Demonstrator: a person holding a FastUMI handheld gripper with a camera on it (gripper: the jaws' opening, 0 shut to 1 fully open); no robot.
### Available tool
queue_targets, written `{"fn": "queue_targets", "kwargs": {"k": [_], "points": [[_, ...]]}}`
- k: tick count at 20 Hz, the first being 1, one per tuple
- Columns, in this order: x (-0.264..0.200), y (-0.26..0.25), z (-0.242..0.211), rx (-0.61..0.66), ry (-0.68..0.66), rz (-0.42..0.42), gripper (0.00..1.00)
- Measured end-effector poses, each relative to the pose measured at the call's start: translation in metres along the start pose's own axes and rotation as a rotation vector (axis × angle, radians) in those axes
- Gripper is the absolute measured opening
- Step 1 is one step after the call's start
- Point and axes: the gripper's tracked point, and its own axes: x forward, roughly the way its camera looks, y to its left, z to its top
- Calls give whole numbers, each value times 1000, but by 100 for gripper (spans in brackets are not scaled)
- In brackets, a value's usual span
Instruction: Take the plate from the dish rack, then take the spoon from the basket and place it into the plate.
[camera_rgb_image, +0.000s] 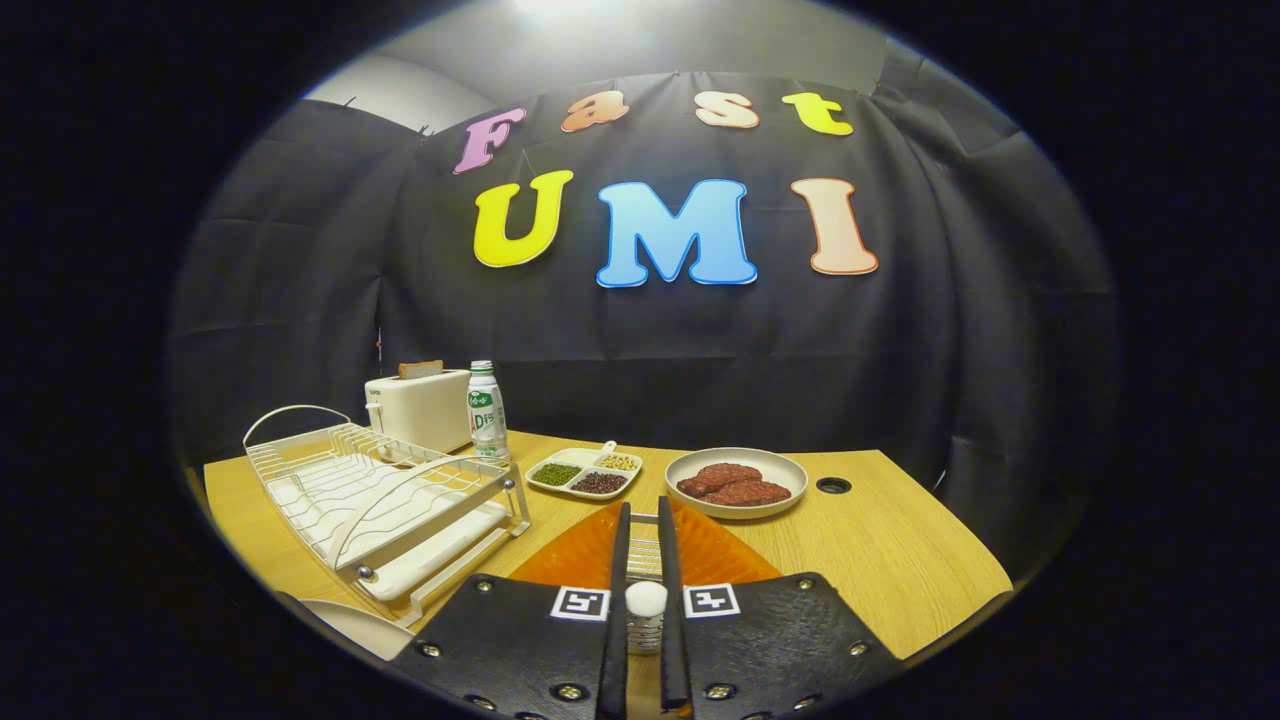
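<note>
Looking forward along the fingers (616, 590): drawn narrow, almost parallel, with only a slim gap left between. Lodged in that gap, a thin ribbed piece with a round white end (646, 598), possibly the spoon's handle; too small and too hidden to say for sure, or to say whether both fingers press on it.

Directly under and just ahead of the fingertips, lying flat on the wooden bench (900, 560): an orange plate (715, 555), out of the rack, its ridged surface showing on both sides of the fingers.

To the left of the fingers, standing on the bench: a white wire rack (380, 490) with a curved handle hoop and a white drip tray below. Close below the rack, at the near bench edge, a pale curved rim (345, 625), unclear what.

Behind the rack, against the black cloth wall: a white toaster (420, 408) with a slice of bread sticking out of the top, and just beside it an upright bottle (487, 412) with a green label.

Beyond the fingertips: a white three-part dish (585, 473) holding green, dark and pale beans in separate sections. Right of it, near but apart, a round pale bowl (737, 482) with two brown meat patties. Further right, a dark round hole (833, 485) in the bench top.
</note>
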Motion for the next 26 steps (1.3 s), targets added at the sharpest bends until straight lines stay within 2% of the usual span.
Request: {"fn": "queue_targets", "kwargs": {"k": [15,21,26], "points": [[-95,6,132,-16,-3,-80,13],[-124,25,137,-28,47,-75,13],[-143,65,108,-42,139,-1,12]]}}
